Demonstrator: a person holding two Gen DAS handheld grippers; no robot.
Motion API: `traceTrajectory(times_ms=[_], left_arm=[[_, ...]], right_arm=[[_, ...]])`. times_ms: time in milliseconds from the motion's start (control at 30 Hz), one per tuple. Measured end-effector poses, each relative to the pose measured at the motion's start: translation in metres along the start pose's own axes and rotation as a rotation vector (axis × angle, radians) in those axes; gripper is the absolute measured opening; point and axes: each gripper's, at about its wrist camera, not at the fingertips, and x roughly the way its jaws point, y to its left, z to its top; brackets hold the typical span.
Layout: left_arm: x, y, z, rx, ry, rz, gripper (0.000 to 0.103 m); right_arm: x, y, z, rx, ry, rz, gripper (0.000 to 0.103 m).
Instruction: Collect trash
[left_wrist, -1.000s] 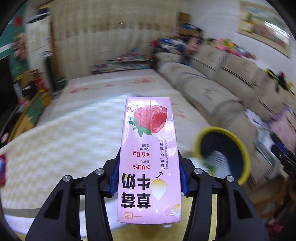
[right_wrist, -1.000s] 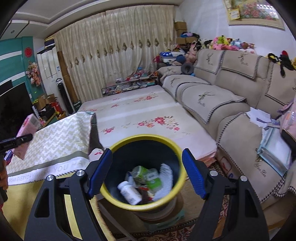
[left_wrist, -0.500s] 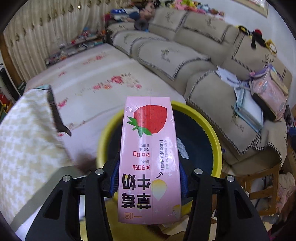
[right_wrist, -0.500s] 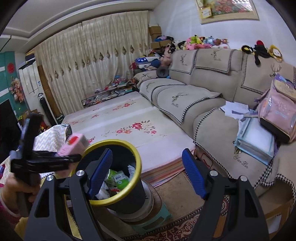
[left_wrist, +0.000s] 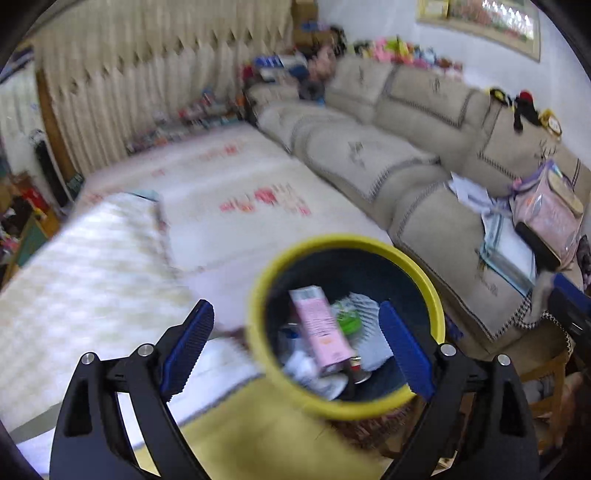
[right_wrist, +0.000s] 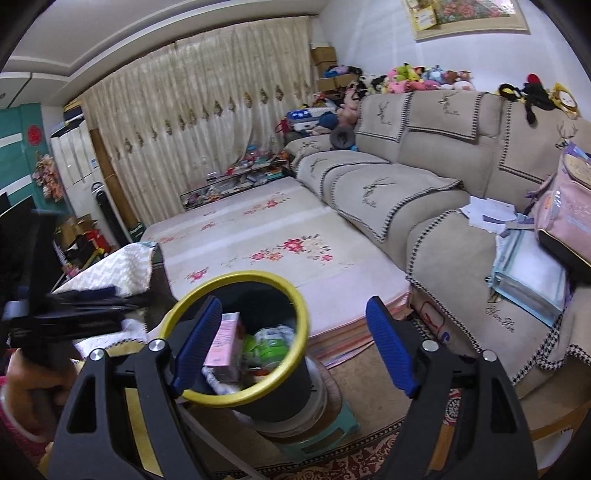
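One beige sofa (right_wrist: 424, 192) flanks the floral mat (right_wrist: 266, 243).

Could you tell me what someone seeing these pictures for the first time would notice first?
Most likely the round, dark trash bin with a bright yellow rim, low in the middle of both views, with a pink milk carton lying on the rubbish inside. Next, the open left gripper with blue-padded fingers hanging empty just above it. Behind stretches a long beige sofa topped with colourful plush toys.

Pink milk carton (left_wrist: 320, 332) lies tilted atop trash inside the yellow-rimmed bin (left_wrist: 436, 295).
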Motion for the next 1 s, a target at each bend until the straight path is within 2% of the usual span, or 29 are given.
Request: traceTrajectory(times_ms=[100,200,300,367,467,567,667,833,1000], left_arm=[[-0.067,0.028,-0.024,-0.029,-0.102,0.096,0.096],[-0.130,0.058,-0.055,-0.074,-0.167,0.204,0.098],[-0.187,0.087,-0.088,-0.143,-0.196,0.338,0.098],[-0.219,0.104,-0.112,-0.195,-0.205,0.397,0.098],[-0.267,0.131,-0.149,-0.325,-0.231,0.457,0.098],[-0.302,0.147,-0.178,-0.396,-0.246,0.493,0.098],[-0.326,0.150,-0.200,-0.415,-0.256,0.537,0.098],[-0.347,0.147,-0.226,-0.435,-0.267,0.560,0.098],[-0.351,0.135,-0.238,-0.456,-0.262,0.575,0.098]], right_arm=[[0.001,0.026,-0.003,-0.038,0.012,0.062,0.077],[-0.006,0.058,-0.006,-0.085,0.012,0.140,0.080],[-0.019,0.091,-0.009,-0.140,-0.005,0.211,0.088],[-0.032,0.111,-0.010,-0.178,-0.022,0.251,0.092],[-0.053,0.137,-0.012,-0.232,-0.050,0.285,0.096],[-0.075,0.158,-0.016,-0.289,-0.074,0.322,0.096],[-0.086,0.170,-0.021,-0.310,-0.075,0.344,0.096],[-0.100,0.179,-0.030,-0.336,-0.065,0.356,0.096],[-0.101,0.184,-0.035,-0.349,-0.057,0.369,0.096]])
